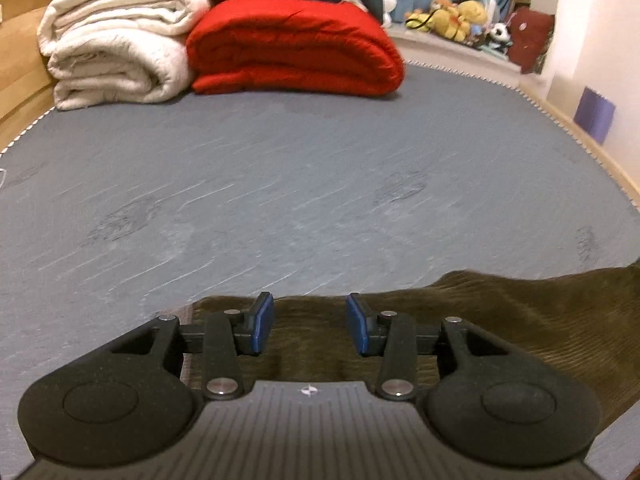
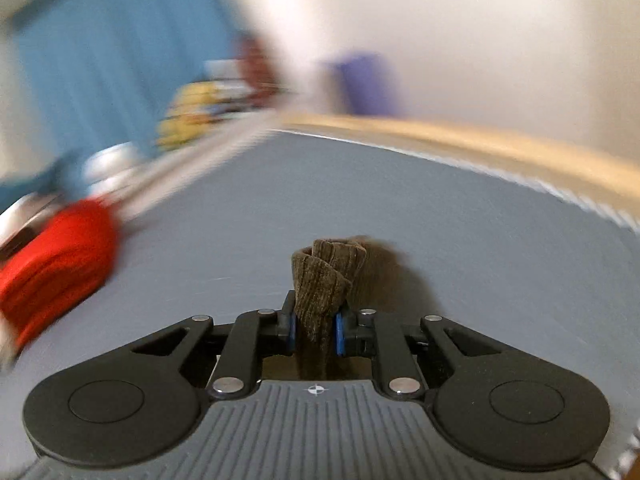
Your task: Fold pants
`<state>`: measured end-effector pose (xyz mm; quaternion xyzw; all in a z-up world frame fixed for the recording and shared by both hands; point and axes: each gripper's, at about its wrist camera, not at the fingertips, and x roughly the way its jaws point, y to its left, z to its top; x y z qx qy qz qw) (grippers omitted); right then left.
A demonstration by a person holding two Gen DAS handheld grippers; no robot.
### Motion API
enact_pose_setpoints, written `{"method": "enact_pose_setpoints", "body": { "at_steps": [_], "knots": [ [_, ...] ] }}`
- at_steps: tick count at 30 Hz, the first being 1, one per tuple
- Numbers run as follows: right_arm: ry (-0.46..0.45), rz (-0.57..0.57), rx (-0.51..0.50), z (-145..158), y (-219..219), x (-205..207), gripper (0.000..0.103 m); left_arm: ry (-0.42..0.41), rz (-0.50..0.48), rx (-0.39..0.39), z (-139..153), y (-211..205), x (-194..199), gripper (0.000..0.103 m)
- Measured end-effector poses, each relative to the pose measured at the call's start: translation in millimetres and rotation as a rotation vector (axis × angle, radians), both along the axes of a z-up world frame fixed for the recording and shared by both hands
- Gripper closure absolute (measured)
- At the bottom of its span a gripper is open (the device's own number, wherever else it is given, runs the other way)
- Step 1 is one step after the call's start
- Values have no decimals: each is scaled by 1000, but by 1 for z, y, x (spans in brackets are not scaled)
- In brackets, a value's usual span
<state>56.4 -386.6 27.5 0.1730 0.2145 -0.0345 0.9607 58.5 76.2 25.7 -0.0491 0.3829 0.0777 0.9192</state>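
Brown corduroy pants lie on a grey-blue mattress, spread from under my left gripper toward the right edge of the left wrist view. My left gripper is open, its blue pads apart just above the pants' near edge, holding nothing. In the blurred right wrist view my right gripper is shut on a bunched fold of the pants, which sticks up between the fingers above the mattress.
A folded red quilt and a rolled white blanket lie at the mattress's far end. Stuffed toys sit on a ledge beyond. A wooden bed frame borders the right side; a wall stands past it.
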Motion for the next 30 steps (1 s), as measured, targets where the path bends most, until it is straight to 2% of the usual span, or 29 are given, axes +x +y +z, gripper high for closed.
{"method": "enact_pose_setpoints", "body": {
  "at_steps": [2,4,5,6,7,9,10,12,13,16,18,21,23,30],
  "knots": [
    [-43,206,-76,9,72,-4,85,-5,-17,0,3,-12,2,58],
    [-45,411,-119,6,135,-9,84,-2,-36,-3,1,-23,5,58],
    [-1,544,-122,-3,170,-11,83,3,-47,-7,0,-29,6,58],
    [65,657,-114,-14,195,-10,76,10,-59,-12,-1,-34,7,57],
    [173,782,-106,-29,222,-9,68,15,-68,-17,-4,-36,9,56],
    [341,983,-109,-54,257,-14,58,23,-79,-27,-9,-41,11,56],
    [385,1058,-148,-61,269,-21,58,30,-90,-34,-10,-43,12,55],
    [382,1105,-223,-62,275,-31,58,42,-112,-48,-14,-46,14,55],
    [367,1103,-226,-60,272,-32,55,50,-126,-56,-17,-48,16,55],
    [333,1000,-231,-52,252,-21,44,74,-159,-93,-25,-57,23,55],
    [333,920,-232,-54,237,-15,44,87,-188,-146,-31,-68,30,56],
    [348,881,-237,-64,231,-7,44,124,-233,-250,-43,-86,42,63],
    [349,911,-269,-75,241,-13,44,137,-256,-263,-46,-100,49,65],
    [261,1081,-489,-95,286,-37,47,122,-282,-233,-47,-130,59,65]
  ]
}}
